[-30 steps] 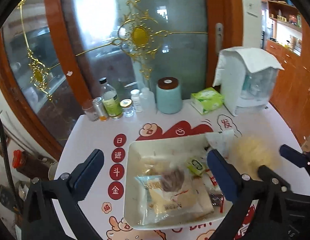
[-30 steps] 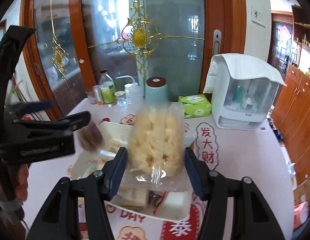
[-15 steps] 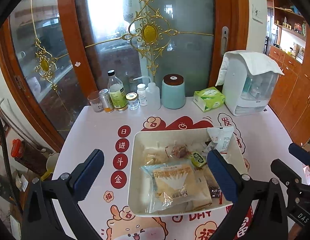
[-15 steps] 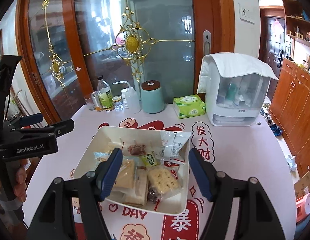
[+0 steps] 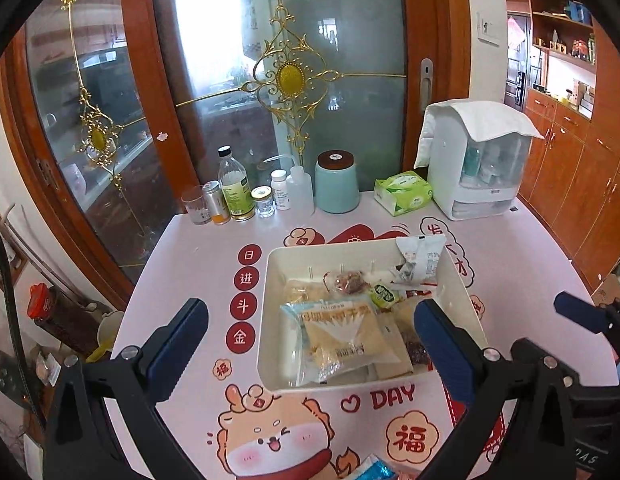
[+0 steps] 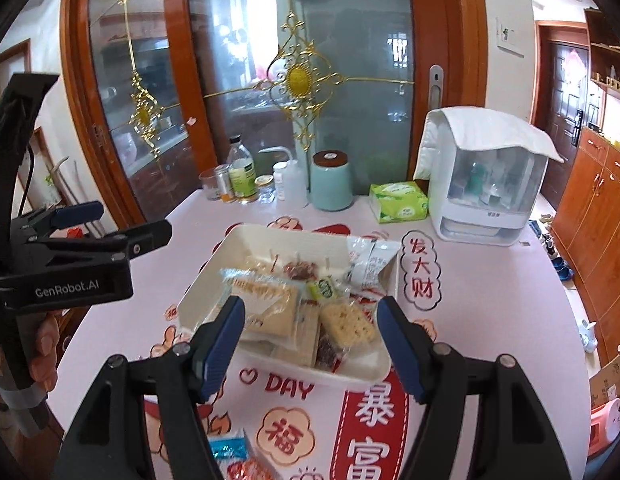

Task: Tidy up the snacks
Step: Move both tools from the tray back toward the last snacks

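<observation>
Glass doors with gold trim sit behind the table (image 5: 181,264), which has a pink cloth printed with "DAY" and red Chinese characters. Both tongs are spread wide and holding nothing: left tongs (image 5: 310,344), right tongs (image 6: 310,344). The snacks are all piled in the white tray (image 5: 269,320) mid-table, including a big cracker pack (image 5: 342,336) and a small green packet (image 5: 384,294). Only the right view shows the "GenRobot.AI" lettering on the left tool, plus a blue wrapper (image 6: 227,448) at the near edge. Bottles (image 5: 233,188) and a teal canister (image 5: 337,184) stand at the back.
</observation>
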